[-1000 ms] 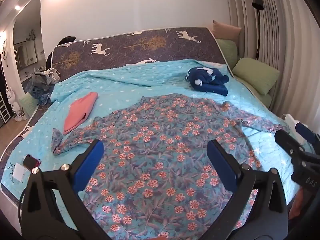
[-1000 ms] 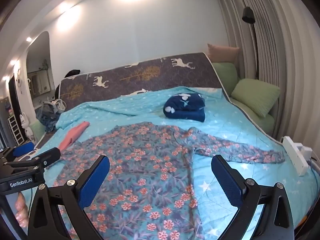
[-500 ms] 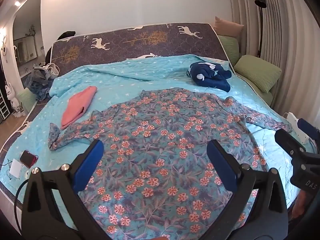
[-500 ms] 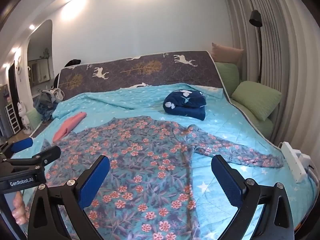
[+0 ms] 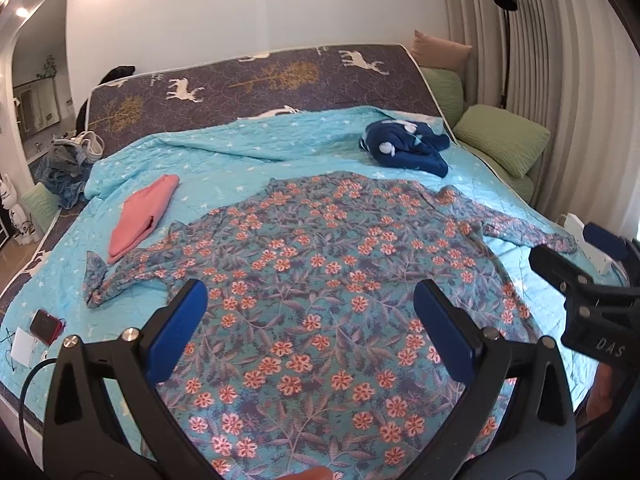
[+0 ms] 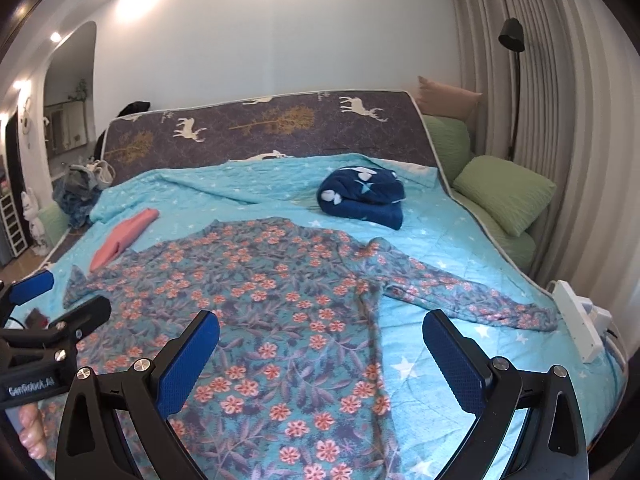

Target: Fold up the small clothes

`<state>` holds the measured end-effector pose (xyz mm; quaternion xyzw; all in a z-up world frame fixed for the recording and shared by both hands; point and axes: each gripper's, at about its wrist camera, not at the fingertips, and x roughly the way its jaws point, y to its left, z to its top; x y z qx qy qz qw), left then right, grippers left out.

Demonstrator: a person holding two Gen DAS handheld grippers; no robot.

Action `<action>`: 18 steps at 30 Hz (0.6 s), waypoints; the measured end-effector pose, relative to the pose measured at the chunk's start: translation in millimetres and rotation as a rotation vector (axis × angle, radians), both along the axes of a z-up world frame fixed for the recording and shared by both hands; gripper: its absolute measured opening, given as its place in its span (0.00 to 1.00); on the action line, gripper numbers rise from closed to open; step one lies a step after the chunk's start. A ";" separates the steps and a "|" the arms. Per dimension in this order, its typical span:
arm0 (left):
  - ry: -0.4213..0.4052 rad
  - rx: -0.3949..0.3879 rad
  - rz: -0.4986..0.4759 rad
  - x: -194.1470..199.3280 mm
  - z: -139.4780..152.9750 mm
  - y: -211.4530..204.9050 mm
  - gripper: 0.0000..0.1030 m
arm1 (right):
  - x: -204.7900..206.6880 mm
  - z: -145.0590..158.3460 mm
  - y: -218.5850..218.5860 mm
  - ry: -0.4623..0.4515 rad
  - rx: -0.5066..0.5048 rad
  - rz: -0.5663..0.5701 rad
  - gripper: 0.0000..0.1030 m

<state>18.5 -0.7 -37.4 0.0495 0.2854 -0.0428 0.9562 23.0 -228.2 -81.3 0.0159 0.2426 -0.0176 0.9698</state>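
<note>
L gripper (image 5: 310, 330) and R gripper (image 6: 320, 360) both spread wide, nothing pinched, above near edge of bed. Floral shirt (image 5: 340, 280) lies flat on turquoise quilt (image 5: 240, 160), sleeves out both sides. "GenRobot.AI" printed on L unit body, "DAS" on R unit. Pink garment (image 5: 142, 216) lies folded beside L sleeve.

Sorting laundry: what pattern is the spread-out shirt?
Teal shirt with coral-pink flowers and purple leaves; clearest in left wrist view.

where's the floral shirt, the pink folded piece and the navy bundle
floral shirt (image 5: 320, 280): left wrist view, chest panel.
pink folded piece (image 5: 140, 216): left wrist view, top face.
navy bundle (image 6: 364, 196): right wrist view, front side.
</note>
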 end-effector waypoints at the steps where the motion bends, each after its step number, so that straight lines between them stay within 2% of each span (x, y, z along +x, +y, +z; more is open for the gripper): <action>1: 0.012 -0.003 -0.008 1.7 -1.4 -0.1 0.99 | 0.1 -0.1 -0.7 0.000 0.002 -0.002 1.00; 5: 0.029 -0.021 -0.010 4.7 -4.8 2.3 0.99 | 0.6 -0.3 -0.7 0.002 0.014 -0.012 1.00; 18: 0.007 0.038 0.066 7.6 -8.6 8.0 0.99 | 3.9 -1.9 2.8 0.011 0.046 -0.022 1.00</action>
